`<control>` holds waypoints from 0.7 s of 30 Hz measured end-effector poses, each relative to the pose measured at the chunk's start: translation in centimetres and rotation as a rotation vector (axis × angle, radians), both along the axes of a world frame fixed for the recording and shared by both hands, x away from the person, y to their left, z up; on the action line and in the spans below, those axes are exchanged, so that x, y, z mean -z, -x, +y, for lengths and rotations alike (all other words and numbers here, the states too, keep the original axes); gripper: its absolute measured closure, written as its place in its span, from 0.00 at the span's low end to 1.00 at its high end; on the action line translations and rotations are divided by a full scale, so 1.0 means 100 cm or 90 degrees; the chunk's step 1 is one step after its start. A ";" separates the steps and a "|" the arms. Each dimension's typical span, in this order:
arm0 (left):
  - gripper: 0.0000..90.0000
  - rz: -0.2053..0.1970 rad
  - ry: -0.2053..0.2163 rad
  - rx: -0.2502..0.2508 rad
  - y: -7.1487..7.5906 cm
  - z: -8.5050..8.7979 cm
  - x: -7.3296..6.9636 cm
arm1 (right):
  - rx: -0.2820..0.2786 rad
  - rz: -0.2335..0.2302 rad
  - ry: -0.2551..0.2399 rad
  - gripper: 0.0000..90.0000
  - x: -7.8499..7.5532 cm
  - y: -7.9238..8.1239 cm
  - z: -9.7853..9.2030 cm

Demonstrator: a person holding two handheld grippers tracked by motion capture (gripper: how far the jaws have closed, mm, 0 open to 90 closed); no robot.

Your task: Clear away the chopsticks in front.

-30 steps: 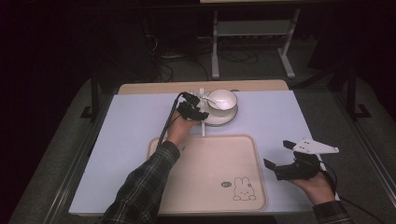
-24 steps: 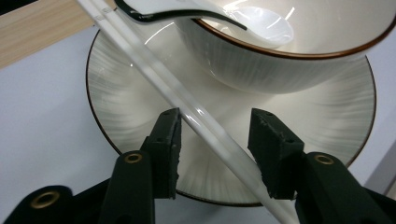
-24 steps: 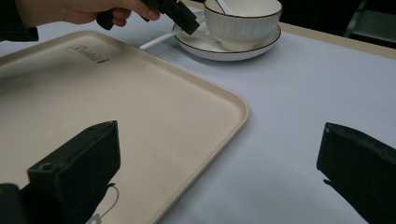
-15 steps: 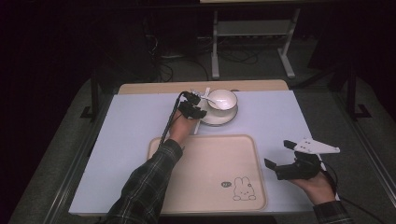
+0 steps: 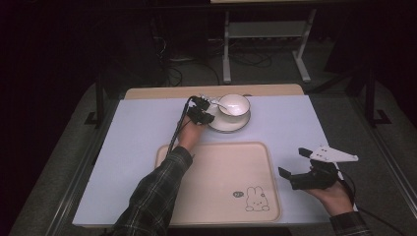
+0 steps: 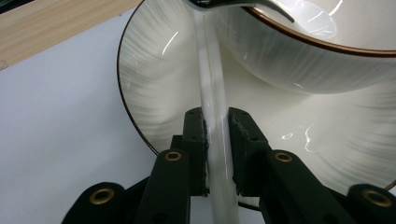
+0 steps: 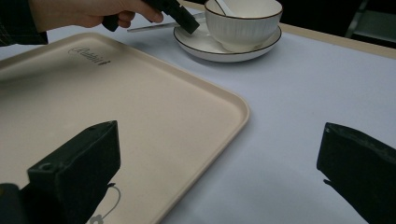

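**Left gripper closes on a spoon handle at a bowl and saucer**

A person sits at a table covered in pale blue. The left gripper reaches to the far side of the table, where a white bowl stands on a white saucer. Its jaws have just been closing around the long white handle of a spoon, and in the left gripper view both pads now press against the handle's sides. The handle slopes up and over the bowl's rim; the spoon's scoop lies inside the bowl. Nothing else can be seen in the bowl.

The spoon looks like glazed ceramic: light, stiff, smooth and likely slippery, and it could chip if knocked against the rim. The grip sits low on the handle, well away from the scoop, which seems a sound place to hold it, provided the squeeze is firm.

Nearer the person lies a beige tray with a rabbit drawing, nothing on it. The right gripper rests off the tray's right edge, its jaws wide apart and holding nothing.
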State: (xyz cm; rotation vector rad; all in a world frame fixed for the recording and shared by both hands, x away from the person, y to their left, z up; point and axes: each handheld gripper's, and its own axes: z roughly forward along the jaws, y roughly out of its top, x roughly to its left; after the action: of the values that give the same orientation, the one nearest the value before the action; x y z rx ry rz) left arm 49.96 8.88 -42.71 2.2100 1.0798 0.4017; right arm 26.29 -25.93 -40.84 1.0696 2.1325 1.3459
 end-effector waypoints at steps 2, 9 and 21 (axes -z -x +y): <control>0.86 0.002 -0.001 0.001 0.000 0.001 -0.001 | 0.000 0.000 -0.001 0.00 0.000 0.000 0.000; 0.73 -0.006 0.025 0.007 0.003 0.010 -0.014 | 0.000 -0.002 -0.002 0.00 0.000 0.000 -0.001; 0.91 0.002 0.071 0.031 0.019 0.042 -0.025 | -0.004 -0.002 0.000 0.00 -0.001 0.001 0.002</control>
State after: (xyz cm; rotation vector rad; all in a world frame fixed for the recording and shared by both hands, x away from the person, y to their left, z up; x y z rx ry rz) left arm 48.04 13.06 -40.21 2.1350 1.0237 0.3098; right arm 26.23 -25.76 -40.78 1.0605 2.1346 1.3497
